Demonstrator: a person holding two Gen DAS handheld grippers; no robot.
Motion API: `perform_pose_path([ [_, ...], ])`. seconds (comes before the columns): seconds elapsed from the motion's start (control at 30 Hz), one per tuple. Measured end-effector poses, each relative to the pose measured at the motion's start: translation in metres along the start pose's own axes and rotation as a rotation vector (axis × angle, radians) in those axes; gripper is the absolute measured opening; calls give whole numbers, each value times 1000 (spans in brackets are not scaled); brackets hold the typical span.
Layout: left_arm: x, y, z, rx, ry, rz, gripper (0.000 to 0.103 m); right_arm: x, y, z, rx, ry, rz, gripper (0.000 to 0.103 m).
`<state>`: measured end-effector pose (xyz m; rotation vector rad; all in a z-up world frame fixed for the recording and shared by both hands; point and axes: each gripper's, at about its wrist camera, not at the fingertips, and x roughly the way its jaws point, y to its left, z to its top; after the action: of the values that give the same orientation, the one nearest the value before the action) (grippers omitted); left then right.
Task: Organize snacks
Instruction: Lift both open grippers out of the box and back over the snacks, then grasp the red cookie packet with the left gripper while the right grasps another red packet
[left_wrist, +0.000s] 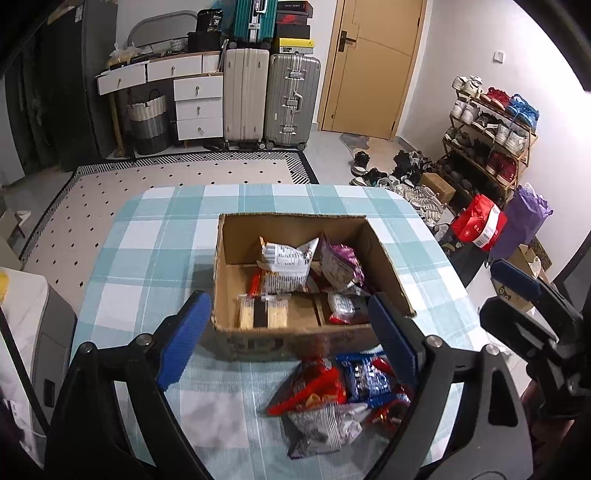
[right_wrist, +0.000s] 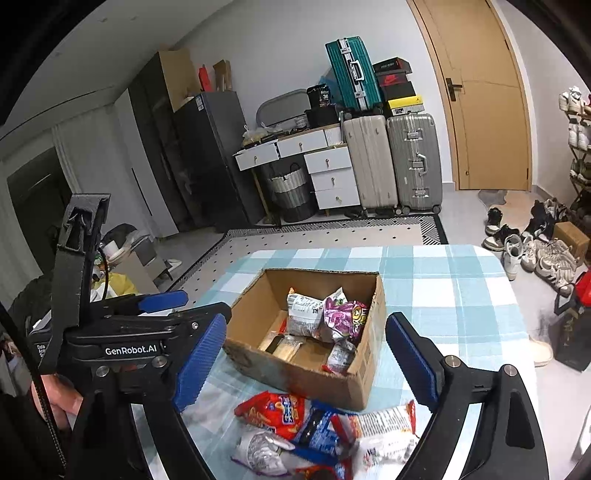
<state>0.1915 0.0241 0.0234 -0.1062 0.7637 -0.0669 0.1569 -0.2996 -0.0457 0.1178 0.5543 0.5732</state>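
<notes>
Checked-cloth counter (left_wrist: 155, 258): part-filled cardboard box (left_wrist: 388, 266), loose snack packets (left_wrist: 332, 398) beside it. Both grippers' jaws spread, empty. Slippery, overlapping packets could slide from a grasp.

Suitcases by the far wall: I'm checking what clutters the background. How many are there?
3. A white suitcase and a grey suitcase stand side by side on the floor beside the drawers; a teal suitcase sits on top of them. Others could be hidden behind.

Black hand-held gripper (left_wrist: 291, 347), ribbed blue pads (left_wrist: 184, 343)
</notes>
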Motion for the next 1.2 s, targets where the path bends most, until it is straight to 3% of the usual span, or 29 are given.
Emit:
perform_pose_path([
  [0.6,-46,-11,-57,13,-26,14,91,-69,31,-42,-9,-13,-40,95],
  [0.73,-54,-15,-77,29,-39,28,102,-84,32,-56,3,-20,-45,97],
  [0.8,-56,-18,-85,35,-43,32,102,-92,32,-64,18,-24,-44,97],
  [1.0,-56,-19,-110,37,-7,9,102,-112,34,-85,28,-20,-58,99],
  [1.2,-50,-34,-145,134,43,13,102,-129,32,-104,30,-13,-75,101],
])
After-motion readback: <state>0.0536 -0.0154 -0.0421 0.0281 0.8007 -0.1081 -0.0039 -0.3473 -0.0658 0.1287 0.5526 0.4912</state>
